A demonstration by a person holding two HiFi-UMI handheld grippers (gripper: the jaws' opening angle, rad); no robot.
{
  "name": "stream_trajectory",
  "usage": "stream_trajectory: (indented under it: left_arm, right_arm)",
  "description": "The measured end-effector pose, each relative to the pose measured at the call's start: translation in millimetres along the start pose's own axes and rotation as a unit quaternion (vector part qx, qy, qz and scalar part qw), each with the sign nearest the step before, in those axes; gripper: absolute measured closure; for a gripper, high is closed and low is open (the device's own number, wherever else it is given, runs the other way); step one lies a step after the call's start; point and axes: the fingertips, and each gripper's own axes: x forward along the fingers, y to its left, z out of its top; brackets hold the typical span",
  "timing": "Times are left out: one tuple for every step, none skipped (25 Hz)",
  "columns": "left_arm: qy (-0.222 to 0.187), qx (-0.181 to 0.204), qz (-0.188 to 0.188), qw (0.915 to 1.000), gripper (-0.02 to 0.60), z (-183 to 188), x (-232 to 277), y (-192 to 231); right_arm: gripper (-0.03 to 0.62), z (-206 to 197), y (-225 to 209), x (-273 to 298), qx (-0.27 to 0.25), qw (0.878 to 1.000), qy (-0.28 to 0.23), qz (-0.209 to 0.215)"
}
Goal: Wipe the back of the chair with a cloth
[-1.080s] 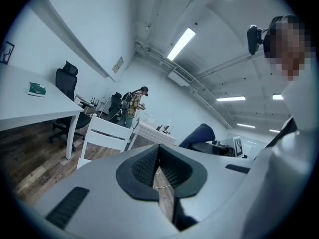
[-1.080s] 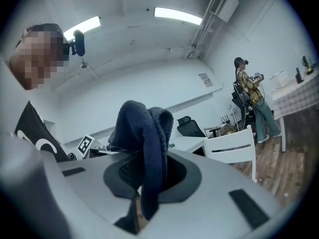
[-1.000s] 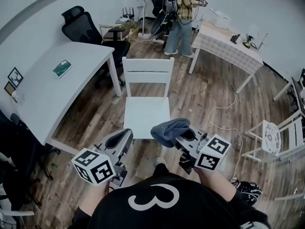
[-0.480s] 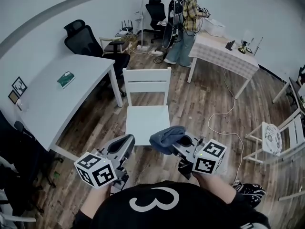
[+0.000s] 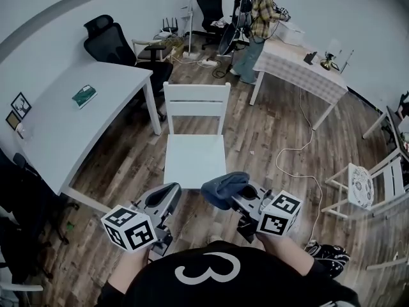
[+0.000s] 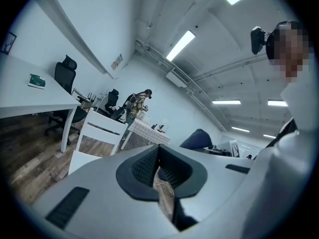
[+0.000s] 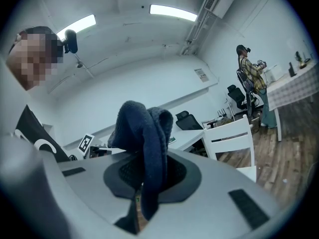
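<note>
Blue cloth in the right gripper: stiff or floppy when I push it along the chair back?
Probably floppy: the cloth folds over and droops from the right gripper shut on it. Likely light, as it bunches up loosely. Its fuzzy surface should drag, not slip, on the chair back.
</note>
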Motion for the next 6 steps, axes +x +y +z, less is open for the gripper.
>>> stream_trajectory:
  left_arm:
    - [-0.001, 0.000, 0.001, 1.0000, 0.568, -0.1, -0.3, 0.7]
    - [-0.002, 0.000, 0.002, 1.0000, 0.568, -0.1, -0.6, 1.4]
    - [-0.002, -0.001, 0.002, 1.0000, 0.568, -0.4, -1.1, 2.1]
    - [-0.002, -0.001, 0.002, 1.0000, 0.568, -0.9, -1.7, 2.8]
    - [-0.002, -0.001, 0.003, 1.0000, 0.568, -1.7, -2.4, 3.5]
    - [-0.002, -0.002, 0.003, 1.0000, 0.568, -2.5, -3.1, 4.2]
  right_arm:
    - [0.545, -0.6, 0.0, 0.3, 0.000, 1.000, 0.000, 0.000]
    - [0.545, -0.9, 0.2, 0.7, -0.001, 1.000, 0.001, 0.000]
    - [0.545, -1.5, 0.5, 1.0, -0.001, 1.000, 0.001, 0.000]
    - [0.545, -2.2, 0.7, 1.1, -0.001, 1.000, 0.001, -0.001]
    - [0.545, -3.0, 0.8, 1.1, -0.001, 1.000, 0.001, -0.002]
    - [0.545, -3.9, 0.9, 1.1, -0.001, 1.000, 0.001, -0.003]
